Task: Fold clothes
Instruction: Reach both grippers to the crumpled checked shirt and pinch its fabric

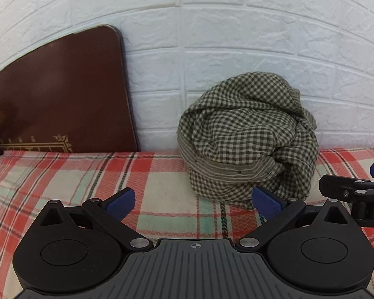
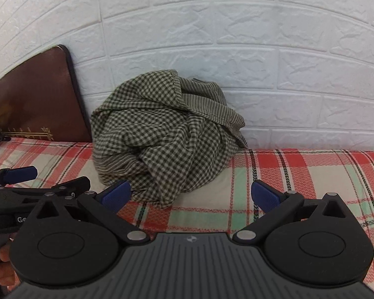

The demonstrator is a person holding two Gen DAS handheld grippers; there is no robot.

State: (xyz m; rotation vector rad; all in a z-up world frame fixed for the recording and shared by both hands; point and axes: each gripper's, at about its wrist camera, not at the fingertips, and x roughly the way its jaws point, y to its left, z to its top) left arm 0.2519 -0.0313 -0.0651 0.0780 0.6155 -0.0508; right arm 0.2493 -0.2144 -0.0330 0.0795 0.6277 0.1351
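A checked shirt (image 1: 246, 137) sits bunched in a rounded heap on the bed, pushed up against the white brick-pattern wall (image 1: 236, 37). The heap serves as the landmark here. Nothing of it is laid out or folded, so the task appears to be at its very start: the approach before the first grasp.

The left gripper (image 1: 193, 203) hovers in front of the heap and to its left, its blue-padded fingers (image 1: 119, 204) spread wide and holding nothing. The right gripper (image 2: 190, 196) hovers in front of the heap and slightly to its right, jaws equally wide apart and empty; its left pad appears just short of the heap's near hem, though contact cannot be told. Each tool shows at the edge of the other's view, so the two are close side by side.

The next move likely calls for picking a graspable edge, perhaps the striped band low on the heap's front, then lifting and shaking the garment open so it can be spread flat. Which part is collar, sleeve or hem cannot be told from the bundle.

The heap rests on a plaid bedsheet (image 1: 74, 182) in red, cream and mint. Left of the heap, a brown board with gold trim (image 1: 62, 94) leans against the wall.
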